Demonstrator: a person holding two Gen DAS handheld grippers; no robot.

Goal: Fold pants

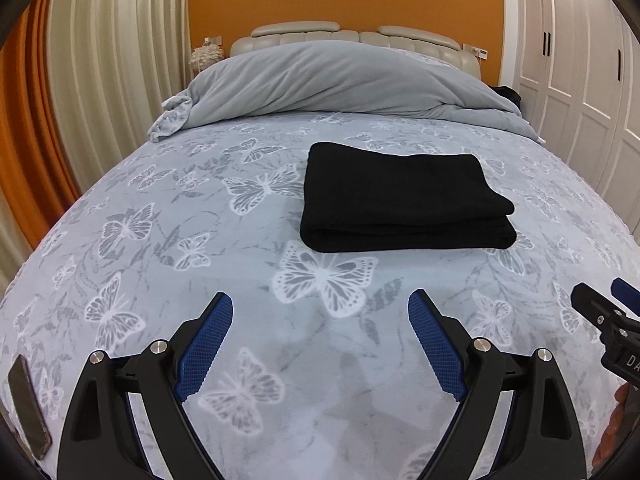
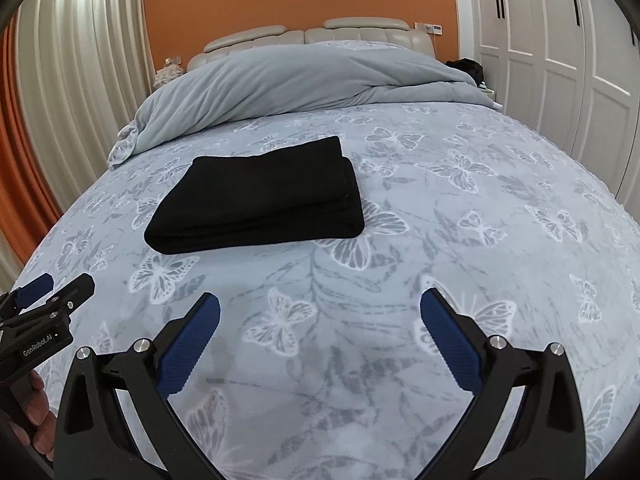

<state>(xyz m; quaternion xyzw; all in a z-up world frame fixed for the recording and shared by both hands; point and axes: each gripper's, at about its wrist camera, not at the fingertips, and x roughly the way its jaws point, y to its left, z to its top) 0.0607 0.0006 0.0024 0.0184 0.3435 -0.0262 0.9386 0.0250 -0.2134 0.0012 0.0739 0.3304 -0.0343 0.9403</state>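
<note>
The black pants lie folded into a thick rectangle in the middle of the butterfly-print bedspread. In the right wrist view the folded pants sit ahead and to the left. My left gripper hovers over the bedspread nearer than the pants, open, with nothing between its blue pads. My right gripper is likewise open and empty, short of the pants. Each gripper shows at the edge of the other's view: the right gripper and the left gripper.
A bunched grey duvet lies across the head of the bed before a padded headboard. A dark phone rests near the bed's left edge. Curtains hang on the left, white wardrobe doors stand on the right. A hand grips the left gripper's handle.
</note>
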